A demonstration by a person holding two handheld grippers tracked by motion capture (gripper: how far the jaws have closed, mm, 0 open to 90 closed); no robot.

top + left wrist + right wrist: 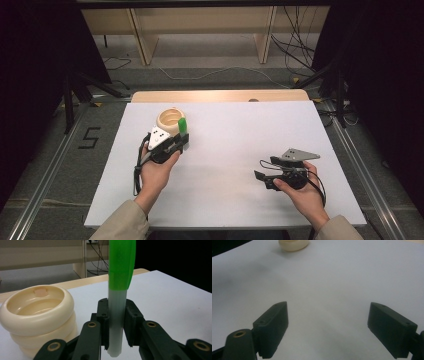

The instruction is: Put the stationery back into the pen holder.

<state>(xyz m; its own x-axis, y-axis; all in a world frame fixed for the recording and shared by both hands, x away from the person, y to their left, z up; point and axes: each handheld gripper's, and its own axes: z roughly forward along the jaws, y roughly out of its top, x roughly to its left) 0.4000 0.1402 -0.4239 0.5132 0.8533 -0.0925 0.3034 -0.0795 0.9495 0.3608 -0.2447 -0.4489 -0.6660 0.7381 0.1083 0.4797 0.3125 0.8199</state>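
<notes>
A cream ribbed cup [170, 120] [37, 315] stands on the white table at the left of the middle. My left gripper [184, 142] [117, 322] is shut on a marker [182, 126] [117, 315] with a white barrel and a green cap; it stands upright, just right of the cup and apart from it. My right gripper [261, 169] [334, 327] hovers open over bare table at the right, nothing between its fingers. In the right gripper view the cup [293, 245] sits far off at the top edge.
The white table top [225, 150] has free room in its middle and far right. A wooden strip [220, 96] runs along its far edge. Cables and stand legs lie on the floor beyond.
</notes>
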